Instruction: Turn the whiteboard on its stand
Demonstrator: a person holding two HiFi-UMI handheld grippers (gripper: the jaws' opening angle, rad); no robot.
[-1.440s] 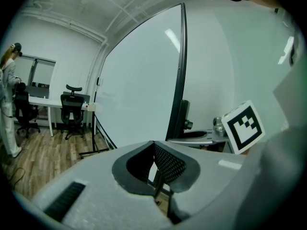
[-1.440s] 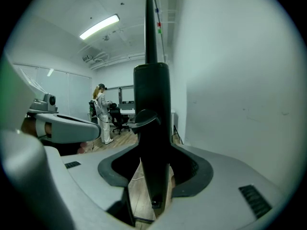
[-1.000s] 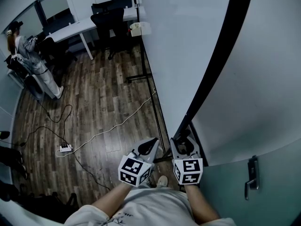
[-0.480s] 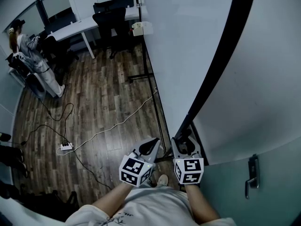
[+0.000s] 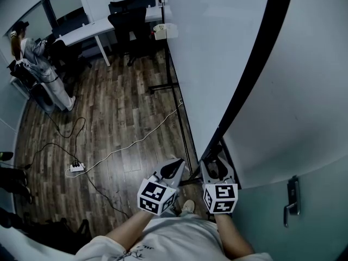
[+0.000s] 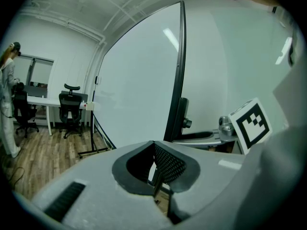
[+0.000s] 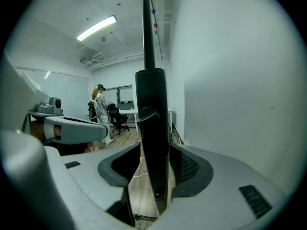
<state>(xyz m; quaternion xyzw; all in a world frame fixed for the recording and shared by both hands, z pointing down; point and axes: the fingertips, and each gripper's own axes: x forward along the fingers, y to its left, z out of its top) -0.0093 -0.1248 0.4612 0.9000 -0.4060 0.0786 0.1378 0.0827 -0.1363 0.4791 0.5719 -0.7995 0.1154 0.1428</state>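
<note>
Right gripper (image 5: 215,166) clamping whiteboard (image 5: 217,48) by black frame edge (image 7: 152,128); left gripper (image 5: 174,168) idling, jaws together, empty; board likely heavy, stiff; rigid frame looking safest hold.

white t-shirt (image 5: 175,239), dark print; grey left gripper (image 5: 176,165), right gripper (image 5: 213,160); black-white marker cubes (image 5: 156,196)

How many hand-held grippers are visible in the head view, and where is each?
2. The left hand-held gripper is at bottom centre, jaws together and empty. The right hand-held gripper is beside it, clamped on the black whiteboard frame.
</note>
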